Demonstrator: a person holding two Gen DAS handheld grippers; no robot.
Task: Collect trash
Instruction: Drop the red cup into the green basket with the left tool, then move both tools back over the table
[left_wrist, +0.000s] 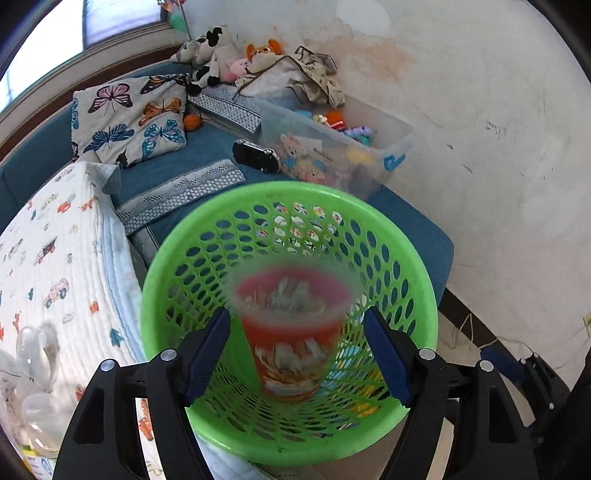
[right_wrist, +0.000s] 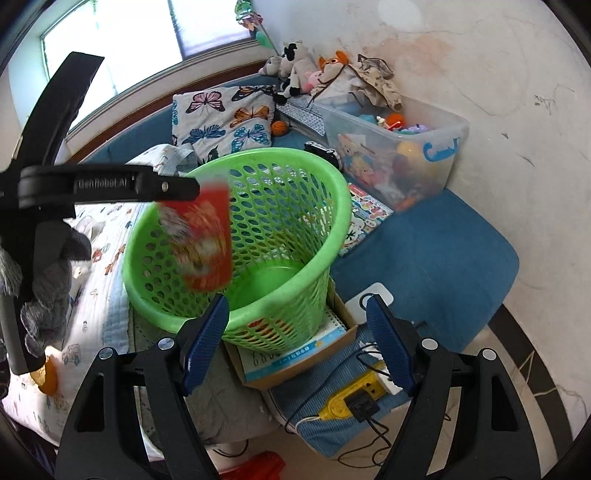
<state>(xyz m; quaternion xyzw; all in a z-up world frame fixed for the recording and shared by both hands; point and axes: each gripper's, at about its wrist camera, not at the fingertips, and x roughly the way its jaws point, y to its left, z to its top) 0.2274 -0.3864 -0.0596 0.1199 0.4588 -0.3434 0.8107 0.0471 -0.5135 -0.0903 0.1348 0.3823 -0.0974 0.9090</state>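
A red printed cup (left_wrist: 291, 332) is blurred in mid-air between the spread fingers of my left gripper (left_wrist: 297, 354), which is open above the green mesh basket (left_wrist: 417, 266). From the right wrist view the cup (right_wrist: 205, 240) hangs over the basket's mouth, just below the left gripper's black arm (right_wrist: 110, 184). The basket (right_wrist: 332, 221) stands on the bed, and its bottom looks bare. My right gripper (right_wrist: 297, 345) is open and empty, just in front of the basket's near rim.
A clear toy bin (right_wrist: 443, 129) sits behind the basket on the blue mattress. A butterfly pillow (right_wrist: 225, 118) and plush toys (right_wrist: 295, 70) lie at the back. A cardboard box with a book (right_wrist: 295, 354) and a yellow power strip (right_wrist: 351, 398) lie below. Clear plastic bottles (left_wrist: 33, 369) lie on the white quilt.
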